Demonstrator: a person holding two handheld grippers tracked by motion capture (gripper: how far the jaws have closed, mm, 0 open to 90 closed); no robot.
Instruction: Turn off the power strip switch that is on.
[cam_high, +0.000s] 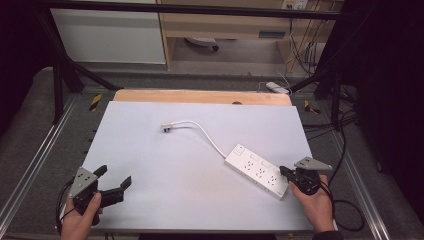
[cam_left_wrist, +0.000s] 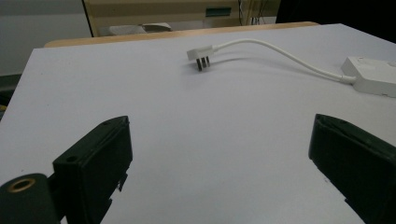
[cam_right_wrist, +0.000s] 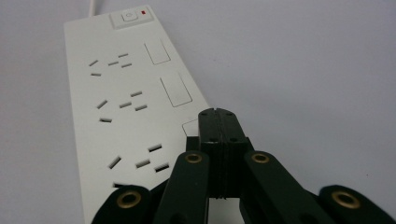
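Left gripper (cam_high: 113, 182) at 7 o'clock, released, empty. Right gripper (cam_high: 284, 172) clenched, empty, over strip (cam_high: 256, 170) at 4 o'clock. Plug (cam_high: 166, 127) lies untouched near centre; plugging-in not begun.

A white power strip (cam_high: 256, 170) lies slantwise at the lower right of the pale bench (cam_high: 150, 150). Its cord (cam_high: 207, 135) curves up and left to a plug (cam_high: 166, 127) near the frame's centre. The right claw (cam_high: 284, 172), jaws together, sits at the strip's near right end. At the lower left, the left claw (cam_high: 114, 179) stands with jaws spread, well apart from the strip.
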